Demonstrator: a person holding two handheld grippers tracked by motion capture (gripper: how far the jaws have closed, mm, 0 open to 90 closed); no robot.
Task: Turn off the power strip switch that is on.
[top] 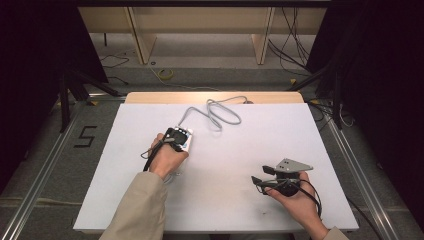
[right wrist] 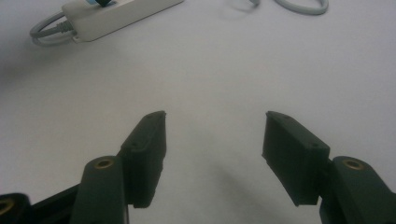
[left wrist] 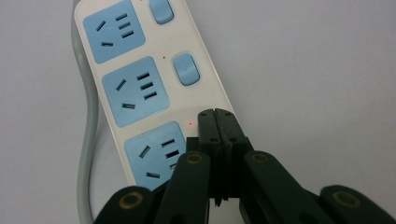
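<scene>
Left gripper (left wrist: 218, 114): your jaws are pressed together with nothing between them, tips right at the near end of the power strip, over the edge beside the tiny red light. Can't tell if the tips actually touch the plastic or just hang above it.
Power strip (left wrist: 140, 88): white body, 3 blue sockets in a row in the left gripper view, with 2 blue switches beside the upper ones. It lies flat on the table, slanted across that view. In the high view (top: 184, 137) it sits left of the middle of the table, mostly under your left hand.
Red light (left wrist: 190, 124): small dot on the strip, just left of your closed tips.
Cord (top: 220, 112): grey, runs off the far end of the strip and loops in a loose curl toward the back edge of the table. A stretch of it also runs along the strip's left side in the left gripper view.
Right gripper (right wrist: 212, 128): jaws wide apart, holding nothing, just bare table between them. In the high view (top: 257, 175) your right hand keeps it near the front right of the table, well apart from the strip, jaws pointing left.
Table (top: 260, 145): plain white top, wooden strip showing at the back edge.
</scene>
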